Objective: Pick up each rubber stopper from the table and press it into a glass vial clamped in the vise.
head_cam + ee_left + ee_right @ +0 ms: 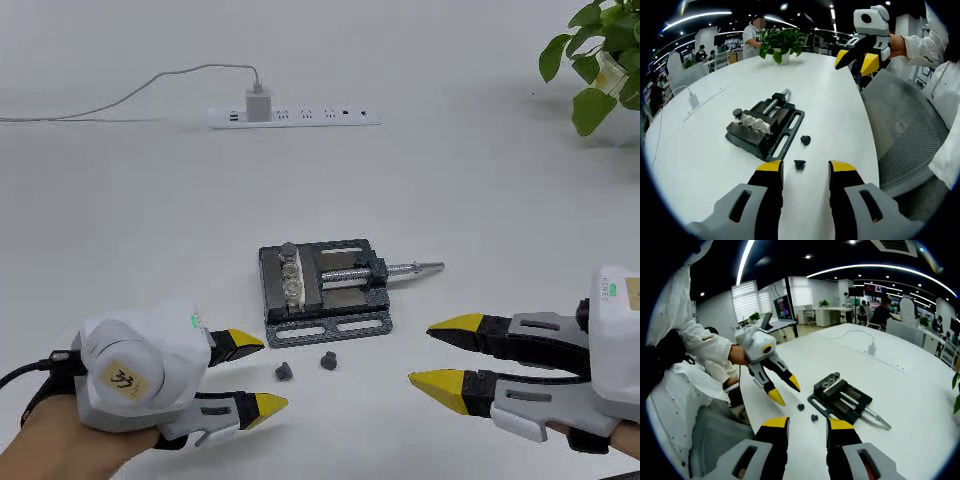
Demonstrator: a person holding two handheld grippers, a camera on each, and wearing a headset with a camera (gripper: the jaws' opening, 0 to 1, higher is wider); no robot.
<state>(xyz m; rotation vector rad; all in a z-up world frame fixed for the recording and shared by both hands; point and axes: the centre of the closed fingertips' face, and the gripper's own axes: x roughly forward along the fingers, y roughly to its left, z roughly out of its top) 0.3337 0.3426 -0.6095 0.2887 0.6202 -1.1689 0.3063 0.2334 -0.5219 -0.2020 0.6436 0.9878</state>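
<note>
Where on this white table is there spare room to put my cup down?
Wide bare table lies between the power strip and the vise, and right of the vise toward the plant. It is crowded in front of the vise: two stoppers sit between the left tool and right tool.

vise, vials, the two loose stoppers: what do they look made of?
Vise: likely metal, matte dark grey coat, with a bright bare screw. Vials: clear and glinting, so glass by the look, though clear plastic isn't excluded. Stoppers: dull dark grey, no shine, consistent with rubber; softness can't be judged.
</note>
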